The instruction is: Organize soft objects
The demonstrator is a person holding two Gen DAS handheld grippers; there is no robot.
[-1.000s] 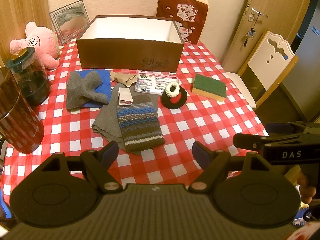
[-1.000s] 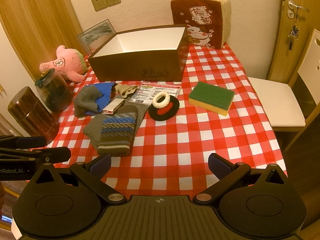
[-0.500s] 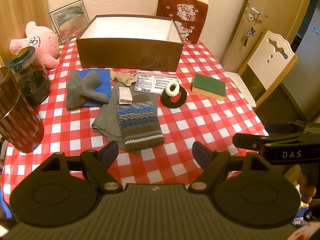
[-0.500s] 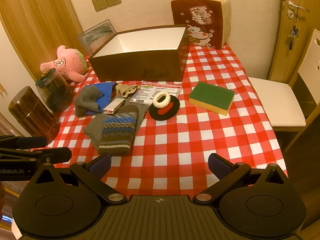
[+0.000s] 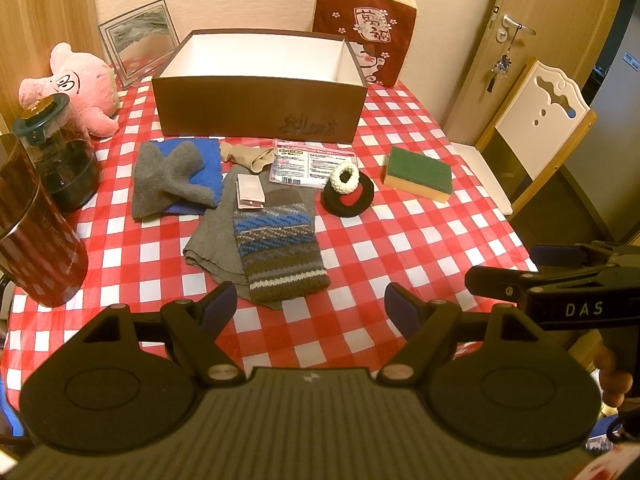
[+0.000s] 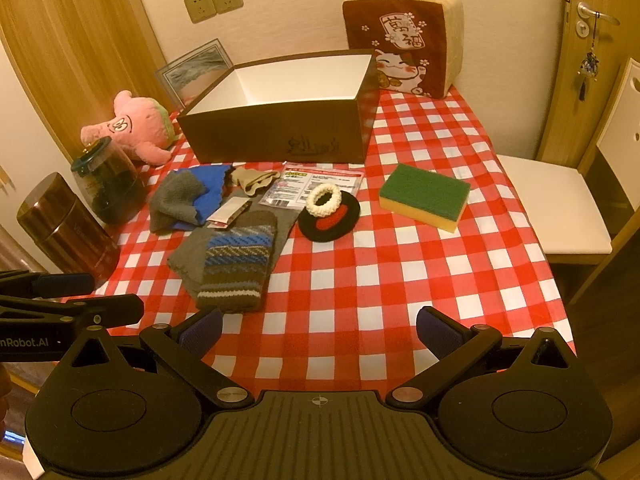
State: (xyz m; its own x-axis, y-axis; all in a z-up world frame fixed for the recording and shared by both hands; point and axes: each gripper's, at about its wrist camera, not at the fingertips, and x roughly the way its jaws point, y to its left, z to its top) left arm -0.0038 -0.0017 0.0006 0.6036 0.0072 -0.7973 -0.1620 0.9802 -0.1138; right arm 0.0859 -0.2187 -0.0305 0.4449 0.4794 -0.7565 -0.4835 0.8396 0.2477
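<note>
Both the left gripper and right gripper hover spread wide, empty; pinch the striped knit mitten mid-body, then lift toward the box behind it.

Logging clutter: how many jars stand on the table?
2, both at the table's left edge: a brown canister nearest, a green-lidded glass jar behind it. None seem hidden.

Cream wall, wooden door, white chair, warm light
</note>
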